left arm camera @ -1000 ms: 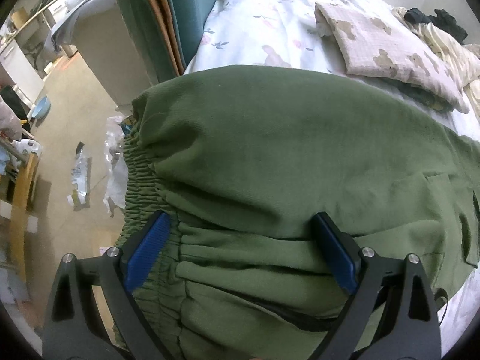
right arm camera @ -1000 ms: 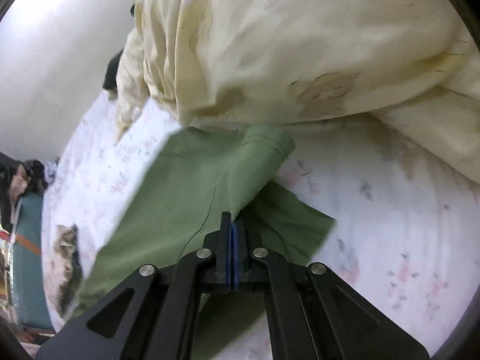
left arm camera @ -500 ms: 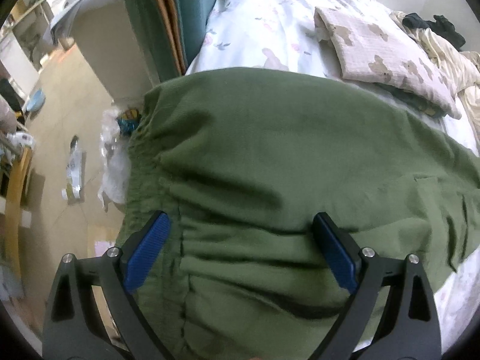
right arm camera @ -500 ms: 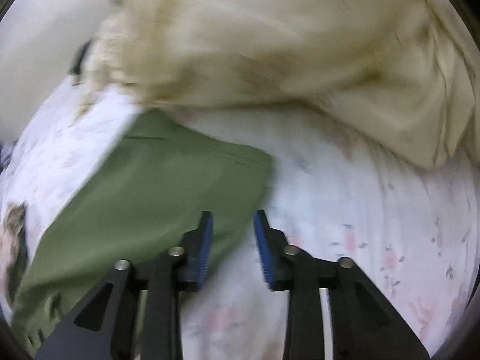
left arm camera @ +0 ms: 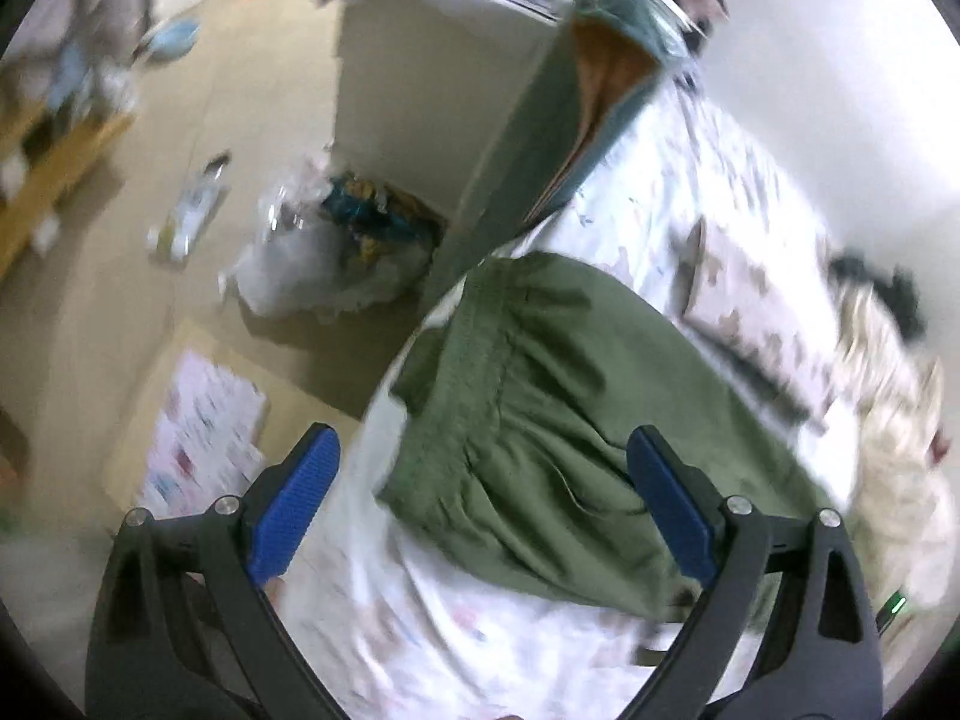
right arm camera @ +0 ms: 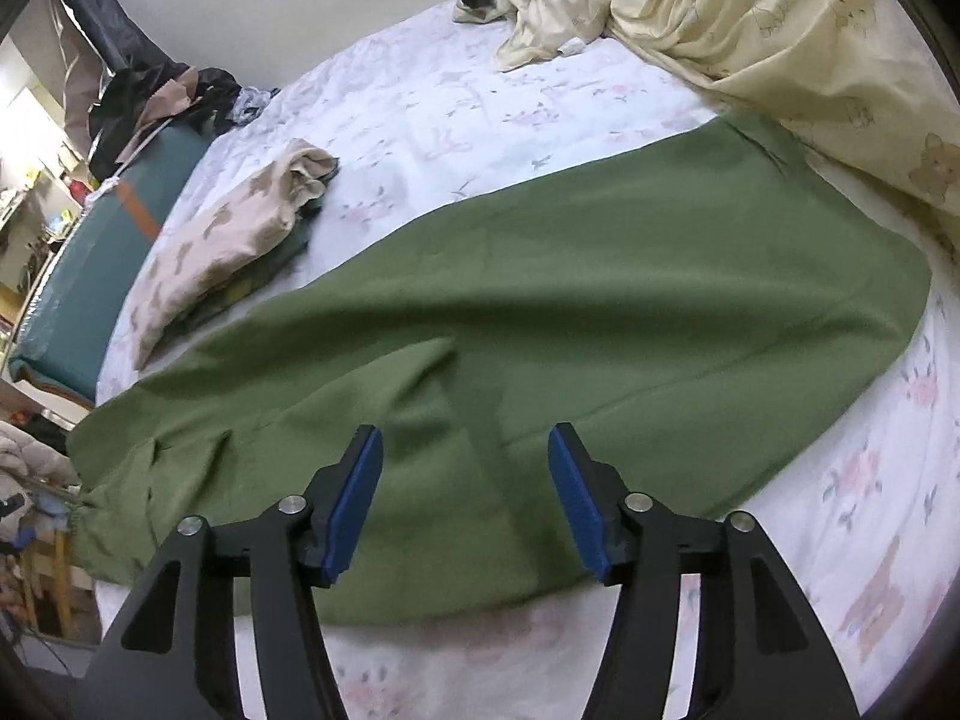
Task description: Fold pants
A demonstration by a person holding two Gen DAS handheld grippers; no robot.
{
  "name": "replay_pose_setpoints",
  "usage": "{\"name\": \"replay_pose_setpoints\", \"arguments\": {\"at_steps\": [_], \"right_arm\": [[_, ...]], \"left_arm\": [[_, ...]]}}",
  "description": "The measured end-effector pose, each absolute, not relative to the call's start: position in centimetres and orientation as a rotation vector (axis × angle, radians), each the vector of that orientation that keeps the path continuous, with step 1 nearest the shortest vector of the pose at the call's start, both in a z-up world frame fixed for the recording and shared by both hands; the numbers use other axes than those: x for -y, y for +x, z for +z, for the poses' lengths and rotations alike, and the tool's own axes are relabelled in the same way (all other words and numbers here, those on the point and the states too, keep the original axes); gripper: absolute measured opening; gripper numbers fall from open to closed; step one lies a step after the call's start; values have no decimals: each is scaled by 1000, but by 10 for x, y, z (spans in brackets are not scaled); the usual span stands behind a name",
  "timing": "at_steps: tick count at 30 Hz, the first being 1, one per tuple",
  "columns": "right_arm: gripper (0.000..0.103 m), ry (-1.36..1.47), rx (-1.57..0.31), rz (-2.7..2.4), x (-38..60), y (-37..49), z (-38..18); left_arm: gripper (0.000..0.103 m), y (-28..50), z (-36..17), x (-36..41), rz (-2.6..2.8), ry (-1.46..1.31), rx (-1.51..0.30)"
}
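Lying flat: green pants [right arm camera: 600, 276] spread lengthwise on the floral bed sheet [right arm camera: 432, 96].
The right gripper [right arm camera: 465, 498], whose jaws have just been opening, is held spread above the pants with nothing pinched. The left gripper [left arm camera: 480, 516] is held spread wide above the elastic waistband [left arm camera: 474, 348], nothing gripped.

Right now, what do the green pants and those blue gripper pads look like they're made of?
The green pants look like soft matte woven cloth, perhaps cotton: they drape and crease, with a gathered waistband. The blue gripper pads look like ribbed rubber or plastic, going by their ridged, dull surface.
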State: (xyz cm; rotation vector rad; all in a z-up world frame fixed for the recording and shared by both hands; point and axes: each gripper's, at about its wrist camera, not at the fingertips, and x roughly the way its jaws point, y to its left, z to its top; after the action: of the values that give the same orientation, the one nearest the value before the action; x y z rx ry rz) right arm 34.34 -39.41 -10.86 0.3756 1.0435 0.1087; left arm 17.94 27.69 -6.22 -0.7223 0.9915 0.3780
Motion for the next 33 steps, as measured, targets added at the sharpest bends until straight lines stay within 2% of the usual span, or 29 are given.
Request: {"name": "replay_pose_setpoints", "arguments": {"at_steps": [2,5,10,13,16,23,26,28,30,32,33], "right_arm": [[66,453,-1036,88,394,342,-112],[68,582,-1038,75,397,332,-115],[68,609,-1028,78,388,317,-110],[68,635,-1044,54,389,306,-115],[69,579,-1055,12,385,301,-116],[69,554,-1037,7,383,308,-116],[69,519,-1045,7,379,310,-117],[69,519,-1039,12,379,310,-115],[69,528,-1037,9,381,309,-116],[69,530,-1043,0,383,308,-117],[69,537,-1044,0,384,308,-117]], "left_arm": [[96,165,-77,-261,355,-778,-991],[96,138,-104,-234,372,-891,-899],[95,133,-156,-210,299,-1045,-782],[93,146,-177,-215,328,-1015,-804],[90,150,-182,-226,400,-952,-751],[89,180,-195,-264,397,-1030,-679],[77,187,-202,-278,428,-1087,-655],[65,191,-202,-280,454,-1077,-644],[34,193,-193,-279,475,-1014,-622],[21,196,-181,-274,470,-938,-611],[20,196,-172,-270,470,-905,-605]]}}
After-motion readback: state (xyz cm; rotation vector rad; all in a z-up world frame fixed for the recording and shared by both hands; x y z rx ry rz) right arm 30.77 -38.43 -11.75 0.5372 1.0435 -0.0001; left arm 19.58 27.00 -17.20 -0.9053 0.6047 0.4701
